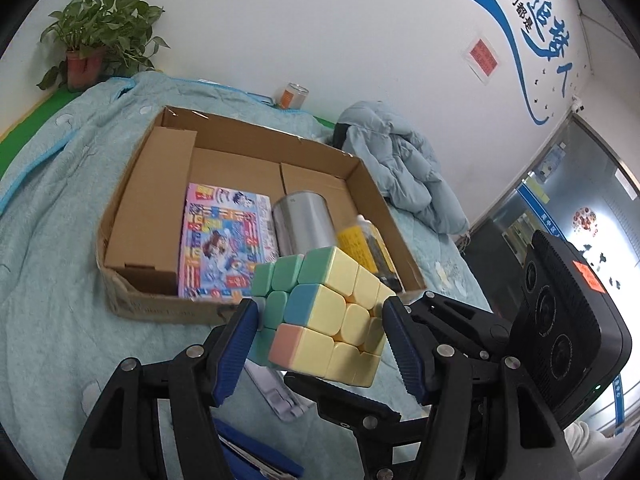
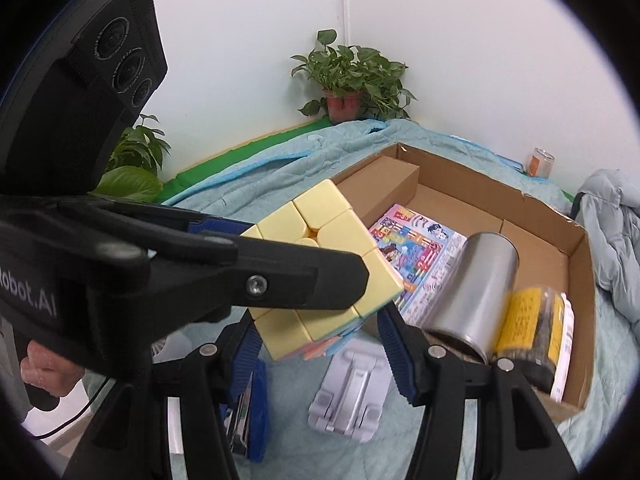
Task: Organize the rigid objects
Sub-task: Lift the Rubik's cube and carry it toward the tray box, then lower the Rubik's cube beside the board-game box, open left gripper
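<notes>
Corrugated brown cardboard box (image 1: 372, 184) holds a glossy comic book (image 1: 224, 244), smooth steel can (image 1: 304, 220) and yellow-labelled bottle (image 1: 360, 244). Both left gripper (image 1: 320, 344) and right gripper (image 2: 320, 340) pinch the pastel puzzle cube (image 1: 332, 312) above the quilt.

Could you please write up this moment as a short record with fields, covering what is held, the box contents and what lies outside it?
held item: pastel puzzle cube, above the blanket
left gripper: shut on the cube's sides
right gripper: shut on the same cube
cardboard box: open, on the blanket
box contents: colourful booklet, silver can lying on its side, yellow-labelled bottle
outside the box: grey stand, blue stapler
background: potted plant, orange can, jacket
</notes>
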`<state>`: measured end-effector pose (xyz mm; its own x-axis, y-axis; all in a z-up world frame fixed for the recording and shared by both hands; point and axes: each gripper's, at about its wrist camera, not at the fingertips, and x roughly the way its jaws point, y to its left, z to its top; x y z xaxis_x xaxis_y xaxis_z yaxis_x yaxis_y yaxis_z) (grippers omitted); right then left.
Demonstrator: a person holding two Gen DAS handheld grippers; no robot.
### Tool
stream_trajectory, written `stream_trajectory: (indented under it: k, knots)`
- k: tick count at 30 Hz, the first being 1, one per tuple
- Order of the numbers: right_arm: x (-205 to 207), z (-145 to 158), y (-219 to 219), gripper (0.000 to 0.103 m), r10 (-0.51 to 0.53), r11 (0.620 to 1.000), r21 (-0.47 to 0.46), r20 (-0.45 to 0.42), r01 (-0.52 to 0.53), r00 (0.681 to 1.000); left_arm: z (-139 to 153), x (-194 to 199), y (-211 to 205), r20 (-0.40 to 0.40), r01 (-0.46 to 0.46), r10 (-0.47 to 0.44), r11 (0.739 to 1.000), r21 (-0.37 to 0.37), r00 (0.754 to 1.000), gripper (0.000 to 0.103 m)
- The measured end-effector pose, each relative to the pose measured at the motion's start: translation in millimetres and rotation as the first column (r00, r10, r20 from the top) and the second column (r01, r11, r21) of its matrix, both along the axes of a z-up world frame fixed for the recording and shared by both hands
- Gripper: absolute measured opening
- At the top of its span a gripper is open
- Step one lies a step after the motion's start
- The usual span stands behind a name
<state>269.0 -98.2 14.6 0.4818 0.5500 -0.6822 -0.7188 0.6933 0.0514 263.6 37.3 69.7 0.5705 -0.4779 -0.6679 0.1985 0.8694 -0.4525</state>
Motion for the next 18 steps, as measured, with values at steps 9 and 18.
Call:
stream_trajectory:
  k: [9,18]
  knots:
    - [46,-16,25,0.056,0.062,0.997,-0.033,-0.118,-0.067,0.991,-31,64,30,-0.078,-0.047,0.046,0.999,-0.012,0.996,0.062]
    - [89,-44,26,0.056,0.053,0.997,-0.036,-0.240,-0.063,0.969,-72,102,38,-0.152,-0.044,0.036,0.998,-0.048,0.988,0.050]
